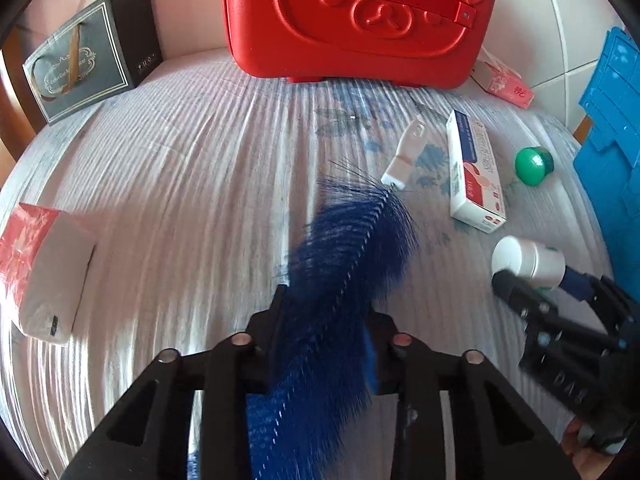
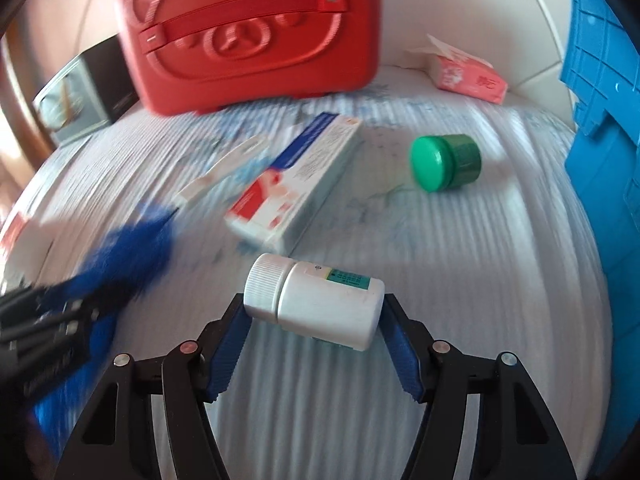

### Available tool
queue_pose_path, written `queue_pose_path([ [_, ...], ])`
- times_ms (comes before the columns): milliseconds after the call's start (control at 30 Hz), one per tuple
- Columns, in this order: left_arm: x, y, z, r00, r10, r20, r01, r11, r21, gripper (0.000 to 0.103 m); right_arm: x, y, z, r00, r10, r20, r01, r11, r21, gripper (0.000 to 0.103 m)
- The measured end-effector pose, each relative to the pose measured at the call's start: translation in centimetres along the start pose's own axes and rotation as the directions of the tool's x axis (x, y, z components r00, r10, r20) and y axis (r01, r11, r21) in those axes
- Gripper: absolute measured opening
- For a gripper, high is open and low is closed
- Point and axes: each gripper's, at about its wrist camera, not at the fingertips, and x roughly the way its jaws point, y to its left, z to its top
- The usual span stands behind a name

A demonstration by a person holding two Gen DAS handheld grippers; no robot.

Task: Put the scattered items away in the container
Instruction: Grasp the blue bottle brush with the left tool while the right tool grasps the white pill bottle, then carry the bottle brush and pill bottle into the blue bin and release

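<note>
My left gripper [image 1: 326, 312] is shut on a blue bristle brush [image 1: 344, 248] that sticks forward above the striped cloth; it shows blurred in the right wrist view [image 2: 132, 248]. My right gripper [image 2: 314, 316] is shut on a white pill bottle [image 2: 320, 300], held sideways between the blue pads; the bottle also shows in the left wrist view [image 1: 528, 260]. A white and red medicine box [image 1: 474, 170] [image 2: 296, 180], a small white tool [image 1: 406, 152] [image 2: 218, 174] and a green jar [image 1: 534, 166] [image 2: 444, 164] lie on the cloth. The blue crate [image 1: 612, 152] [image 2: 604, 128] stands at the right.
A red case [image 1: 360, 20] [image 2: 256, 36] stands at the back. A dark gift bag [image 1: 88, 64] is at the back left, a pink tissue box [image 1: 504, 80] [image 2: 464, 72] at the back right, and a red and white pack [image 1: 40, 272] at the left edge.
</note>
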Motion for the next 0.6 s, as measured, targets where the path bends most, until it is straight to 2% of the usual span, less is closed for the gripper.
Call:
queue_pose_path([
  [67, -0.8, -0.2, -0.4, 1.000, -0.014, 0.007, 0.014, 1.000, -0.002, 0.021, -0.8, 0.6, -0.9, 1.000, 0.018, -0.012, -0.018, 1.000, -0.023, 0.065],
  [300, -4.6, -0.3, -1.8, 0.999, -0.036, 0.034, 0.037, 0.999, -0.010, 0.019, -3.4, 2.0, -3.0, 0.998, 0.055, -0.023, -0.056, 0.997, -0.058, 0.065],
  [600, -10.3, 0.3, -2.9, 0.994, -0.020, 0.109, 0.023, 0.999, -0.031, 0.017, -9.2, 3.4, -2.5, 0.993, 0.092, 0.074, -0.085, 0.993, -0.087, 0.065],
])
